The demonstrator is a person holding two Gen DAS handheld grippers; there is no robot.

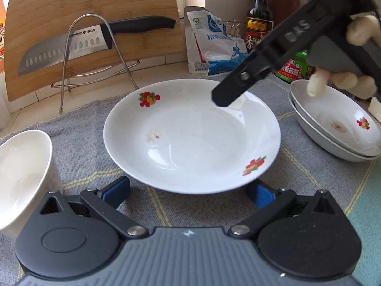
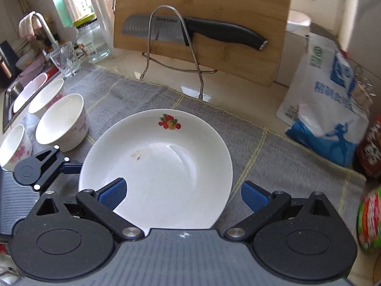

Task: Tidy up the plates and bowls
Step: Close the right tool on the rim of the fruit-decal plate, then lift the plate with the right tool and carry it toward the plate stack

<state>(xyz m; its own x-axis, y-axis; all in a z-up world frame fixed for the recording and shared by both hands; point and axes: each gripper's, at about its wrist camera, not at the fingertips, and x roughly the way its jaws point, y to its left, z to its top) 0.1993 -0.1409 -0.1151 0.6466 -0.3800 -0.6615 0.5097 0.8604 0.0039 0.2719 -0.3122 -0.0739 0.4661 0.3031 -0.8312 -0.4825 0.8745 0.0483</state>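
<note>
Jaws spread wide on both grippers, nothing pinched. Left gripper low at the near rim of a fruit-patterned white plate lying flat on a grey towel. Right gripper above the same plate, one blue pad over its rim. Stack of two matching plates to the right, well apart. White bowls grouped at the towel's left edge. Behind: knife in a wire rack against a cutting board.
</note>
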